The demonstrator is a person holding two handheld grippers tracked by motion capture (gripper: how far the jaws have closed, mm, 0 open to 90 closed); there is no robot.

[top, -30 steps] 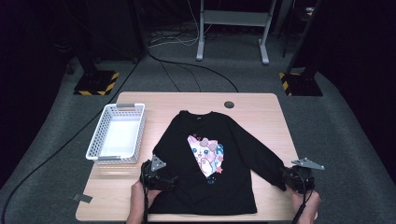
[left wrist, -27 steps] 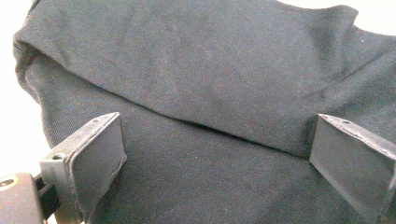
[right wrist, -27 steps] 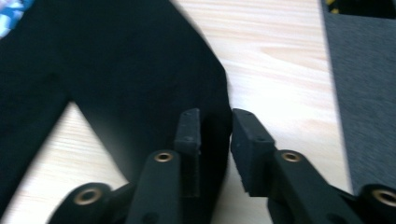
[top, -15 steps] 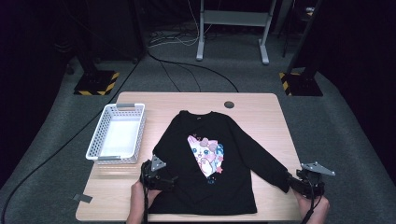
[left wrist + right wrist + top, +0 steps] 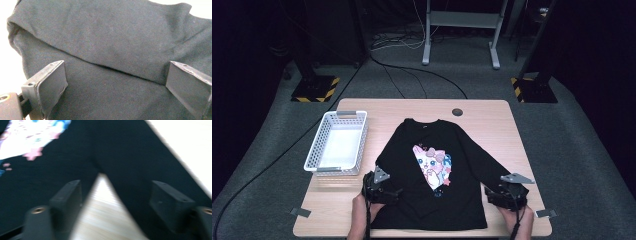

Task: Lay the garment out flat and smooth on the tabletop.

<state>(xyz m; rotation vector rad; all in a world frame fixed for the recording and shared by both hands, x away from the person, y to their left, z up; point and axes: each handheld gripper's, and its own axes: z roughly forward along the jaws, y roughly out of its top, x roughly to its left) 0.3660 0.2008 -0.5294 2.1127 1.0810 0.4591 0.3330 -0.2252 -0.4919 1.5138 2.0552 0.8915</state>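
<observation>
Where the wooden table [image 5: 362, 207] meets the person's left side, a white basket [image 5: 337, 146] stands near the left edge, well apart from the black shirt's printed front and just beside its left sleeve. Next comes the left gripper [image 5: 382, 191], resting over that folded sleeve at the shirt's lower left; in the left gripper view its jaws stand spread wide, with the dark cloth lying between them but not pinched. The black long-sleeved shirt [image 5: 432, 170] lies flat, front up, in the middle of the table, a pale cartoon print [image 5: 432, 167] on its chest. Farthest right, the right gripper [image 5: 504, 195] sits at the cuff of the right sleeve; its jaws have just been opening and stand apart, the sleeve [image 5: 140, 170] running up between them without being clamped.
</observation>
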